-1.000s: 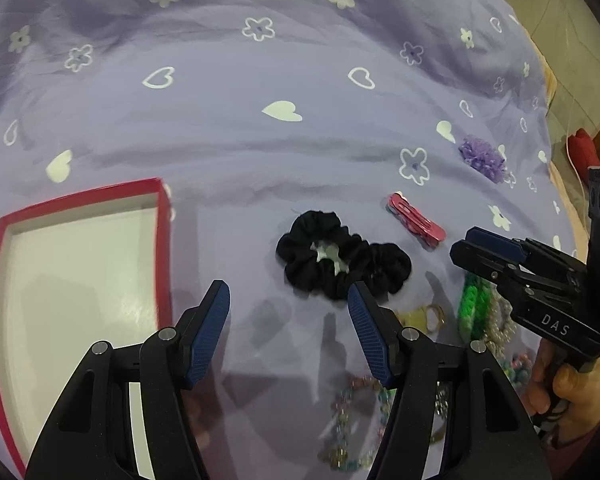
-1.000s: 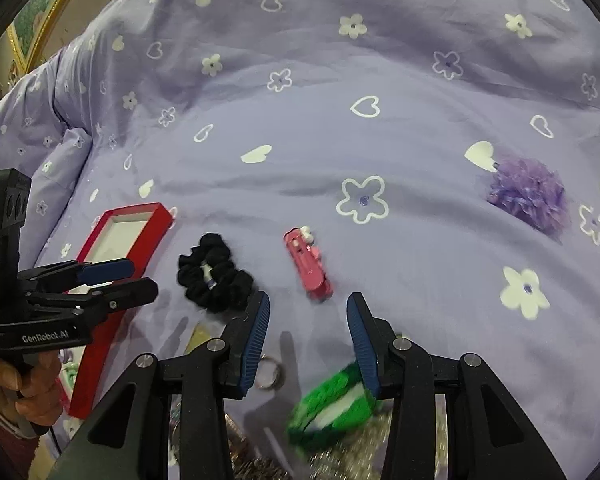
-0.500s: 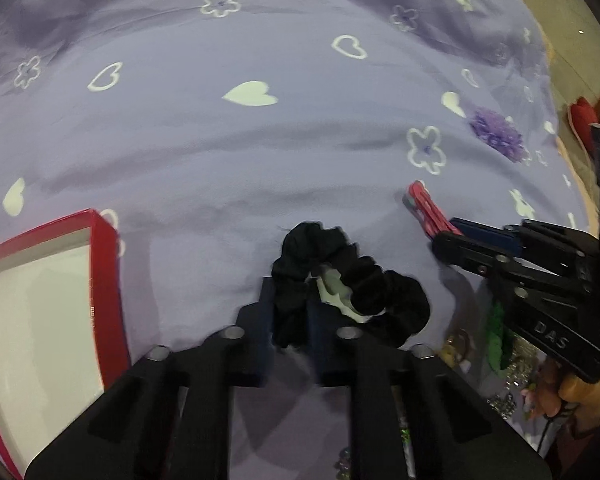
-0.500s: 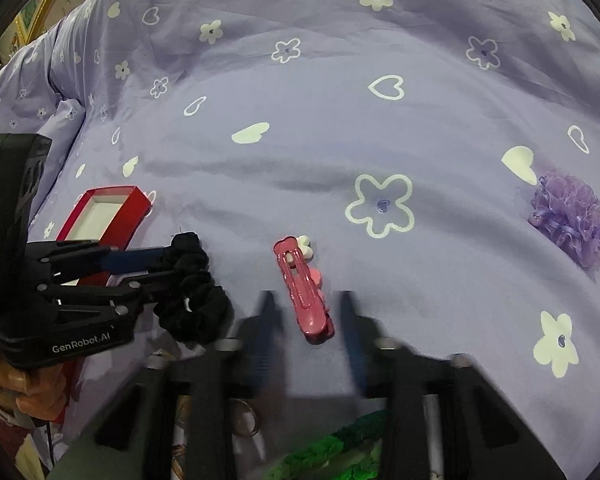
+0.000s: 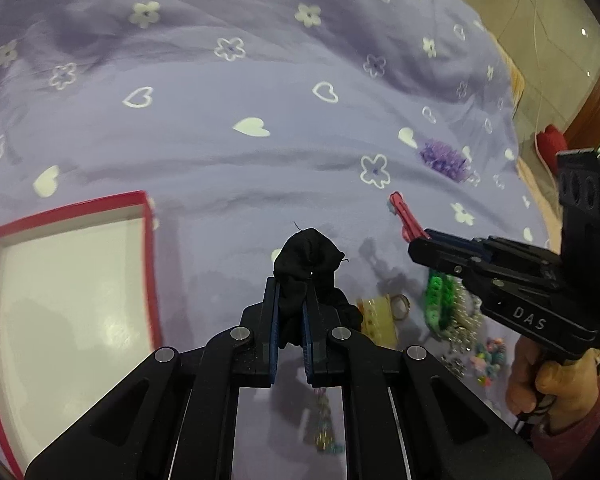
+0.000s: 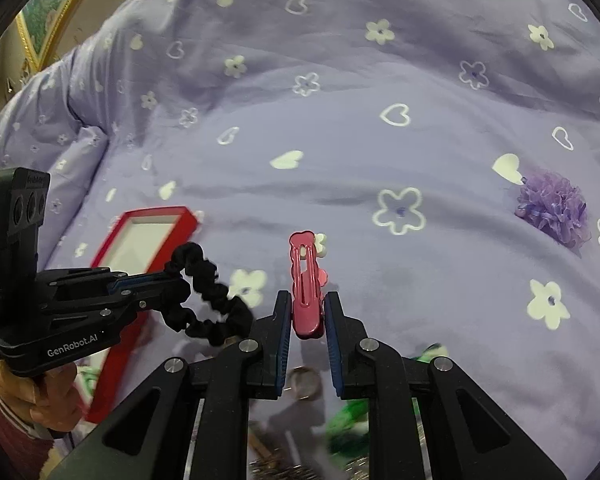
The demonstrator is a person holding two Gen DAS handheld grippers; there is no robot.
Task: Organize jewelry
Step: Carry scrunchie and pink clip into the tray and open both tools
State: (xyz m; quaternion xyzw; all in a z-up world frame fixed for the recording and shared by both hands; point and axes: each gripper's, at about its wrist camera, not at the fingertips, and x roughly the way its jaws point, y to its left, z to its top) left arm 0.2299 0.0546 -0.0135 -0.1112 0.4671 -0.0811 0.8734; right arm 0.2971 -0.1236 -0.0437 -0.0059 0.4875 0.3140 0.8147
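Left gripper (image 5: pixel 291 312) has its jaws pinched on the black scrunchie (image 5: pixel 306 258), bunched cloth squeezed between the blue pads at centre frame. In the right wrist view the scrunchie (image 6: pixel 204 292) dangles as a loop off the purple bedspread (image 6: pixel 340 120), lifted clear so it can likely swing left to the red tray (image 5: pixel 146 264), which sits open at the left edge. Right gripper (image 6: pixel 307 320) closes on the near end of the pink hair clip (image 6: pixel 306 280), gripping it lengthwise, probably for the same tray. The purple flower piece (image 6: pixel 552 210) waits at right; the green bracelet (image 5: pixel 438 300) lies low right in the left wrist view.
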